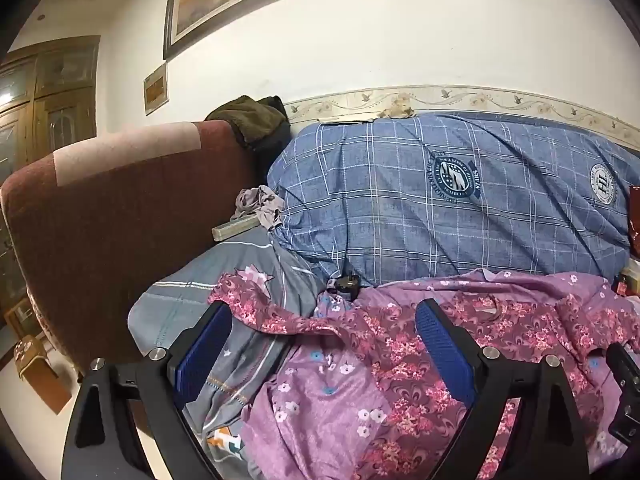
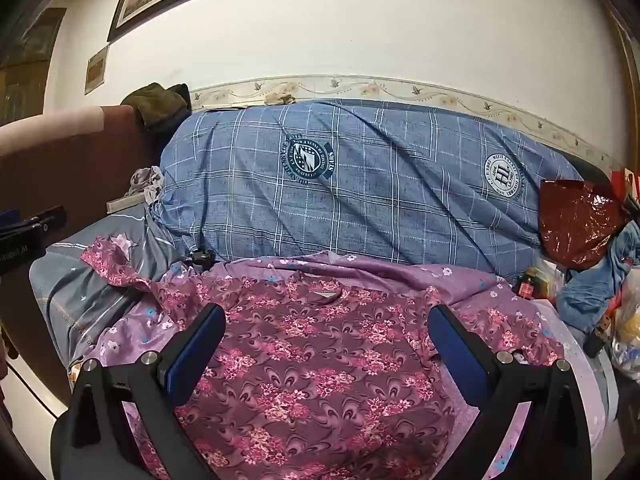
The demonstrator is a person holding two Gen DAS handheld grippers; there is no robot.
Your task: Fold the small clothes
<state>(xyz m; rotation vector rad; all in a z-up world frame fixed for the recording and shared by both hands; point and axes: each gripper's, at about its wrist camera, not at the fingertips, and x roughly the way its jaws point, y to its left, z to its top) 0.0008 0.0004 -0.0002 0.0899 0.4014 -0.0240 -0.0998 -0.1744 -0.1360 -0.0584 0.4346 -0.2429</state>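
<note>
In the left wrist view we count one floral shirt lying on the lilac flowered sheet of the bed, with one sleeve stretched left onto a grey quilt. Our left gripper hovers over the shirt's left part, its jaws wide apart and holding nothing. One blue checked duvet is rolled along the far wall, showing two round emblems. The shirt's right half runs out of frame, and a dark small object at the duvet's foot is too small to identify.

In the right wrist view we see the same shirt spread flat, collar far. Our right gripper sits above its middle, jaws apart and empty. At right lies one red shiny bag amid clutter we cannot make out. The shirt's near hem is hidden behind the gripper.
</note>
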